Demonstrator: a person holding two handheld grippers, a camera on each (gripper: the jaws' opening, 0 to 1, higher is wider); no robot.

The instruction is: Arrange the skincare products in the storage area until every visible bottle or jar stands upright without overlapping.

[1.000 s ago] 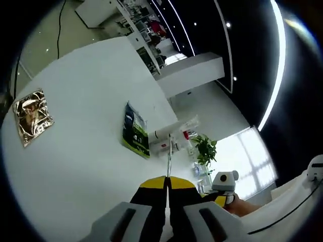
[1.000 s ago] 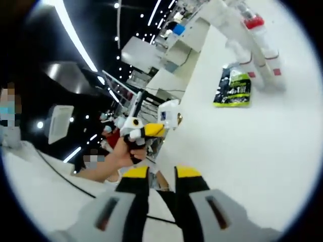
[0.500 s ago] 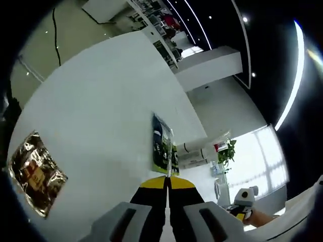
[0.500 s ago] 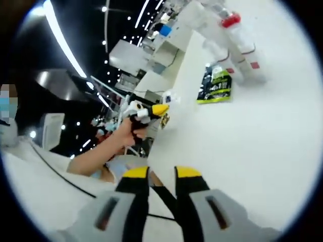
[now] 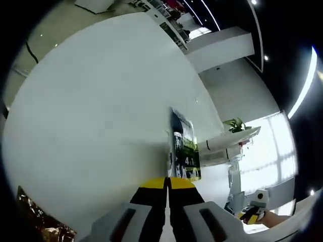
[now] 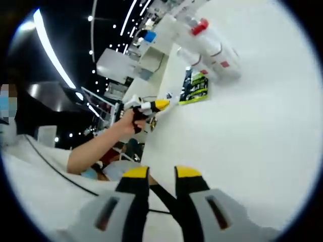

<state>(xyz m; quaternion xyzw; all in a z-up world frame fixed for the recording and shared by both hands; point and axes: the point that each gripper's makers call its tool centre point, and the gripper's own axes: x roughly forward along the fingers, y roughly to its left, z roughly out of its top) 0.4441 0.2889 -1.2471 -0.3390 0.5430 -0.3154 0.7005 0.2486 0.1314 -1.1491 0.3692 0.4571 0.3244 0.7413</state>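
In the left gripper view, the left tool (image 5: 167,182) at bottom centre has its jaws pressed together, empty, just below a green-and-black sachet (image 5: 183,147) lying on the white counter (image 5: 101,101), with white bottles (image 5: 227,144) to its right. In the right gripper view, the right tool (image 6: 161,176) at bottom centre stands slightly apart, empty; the white bottles (image 6: 212,48) lie on their sides at upper centre.

White table (image 5: 91,101), green-and-black packet (image 5: 184,151) (pale print on it), red-capped white bottle (image 6: 209,43).

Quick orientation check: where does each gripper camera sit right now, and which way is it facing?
Left gripper view: rides the left gripper, jaws together, facing across the white table at the green pouch and white bottles.
Right gripper view: rides the right gripper, jaws slightly apart, facing along the table; the person's forearm shows.
Shared: pouch, bottles, table.
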